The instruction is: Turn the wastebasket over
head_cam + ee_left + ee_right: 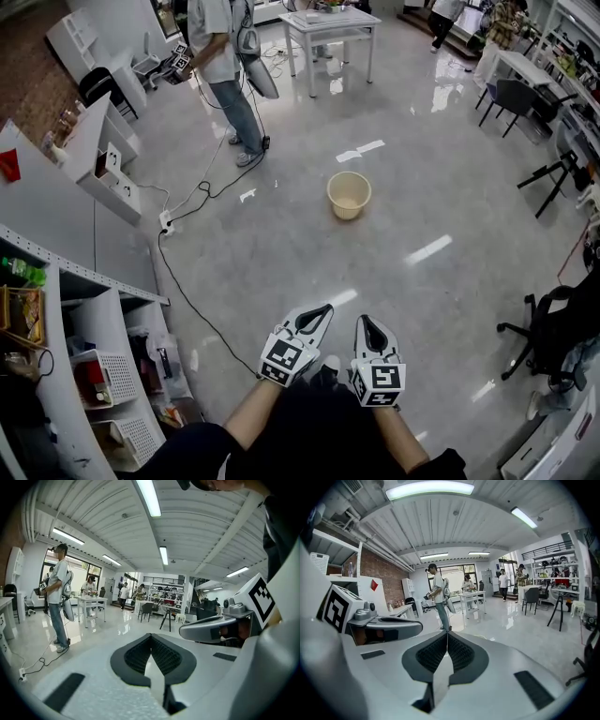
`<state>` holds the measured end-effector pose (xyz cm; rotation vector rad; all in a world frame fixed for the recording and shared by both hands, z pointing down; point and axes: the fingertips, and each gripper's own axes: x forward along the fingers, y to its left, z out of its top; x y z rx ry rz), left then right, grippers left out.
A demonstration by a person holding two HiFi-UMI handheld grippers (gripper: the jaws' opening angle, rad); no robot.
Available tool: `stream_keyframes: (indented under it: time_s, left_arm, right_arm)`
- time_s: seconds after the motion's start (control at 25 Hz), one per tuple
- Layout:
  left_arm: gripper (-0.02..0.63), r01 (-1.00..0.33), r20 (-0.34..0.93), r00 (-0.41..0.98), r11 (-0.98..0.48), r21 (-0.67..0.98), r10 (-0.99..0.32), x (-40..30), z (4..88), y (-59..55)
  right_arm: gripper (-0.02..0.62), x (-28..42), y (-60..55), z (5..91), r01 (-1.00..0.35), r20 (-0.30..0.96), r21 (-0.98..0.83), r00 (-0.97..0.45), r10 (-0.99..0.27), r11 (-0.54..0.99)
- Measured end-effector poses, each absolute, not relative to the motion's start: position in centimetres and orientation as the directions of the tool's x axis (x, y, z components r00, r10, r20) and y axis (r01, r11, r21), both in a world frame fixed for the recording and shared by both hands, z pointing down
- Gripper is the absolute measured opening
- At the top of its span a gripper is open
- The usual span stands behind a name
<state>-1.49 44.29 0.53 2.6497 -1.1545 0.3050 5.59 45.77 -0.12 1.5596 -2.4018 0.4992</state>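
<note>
A pale yellow wastebasket (349, 195) stands upright on the shiny grey floor, its open mouth up, well ahead of both grippers. My left gripper (325, 308) and right gripper (364, 322) are held side by side low in the head view, both shut with nothing between the pads. In the left gripper view the left gripper (151, 636) has its jaws pressed together, and the right gripper's body (220, 627) shows at its right. The right gripper (446, 633) is likewise shut in its own view. The wastebasket is hidden behind the jaws in both gripper views.
A person (225, 66) holding grippers stands at the far left beside a white table (330, 33). A black cable (192, 300) and power strip (166, 222) lie on the floor at left. White shelving (84, 366) lines the left side; office chairs (548, 337) stand at right.
</note>
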Motion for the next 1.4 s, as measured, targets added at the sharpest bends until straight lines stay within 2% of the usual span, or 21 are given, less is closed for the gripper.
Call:
stream_keyframes:
  time_s: [0.64,1.4]
  left_arm:
    - [0.009,-0.756,0.297,0.648,-0.637,0.148,-0.701,-1.1,1.2,39.6]
    - [0.009,-0.692,0.285,0.717,-0.699,0.178,-0.637,-3.3,2.5,23.8]
  right_arm:
    - [0.012,6.0,41.9,1.6,-0.910,0.402,-0.174,-0.415,-0.816,0.376]
    - [0.012,3.4,26.5,2.1,-0.938,0.441,-0.137,-0.345,-0.828,0.318]
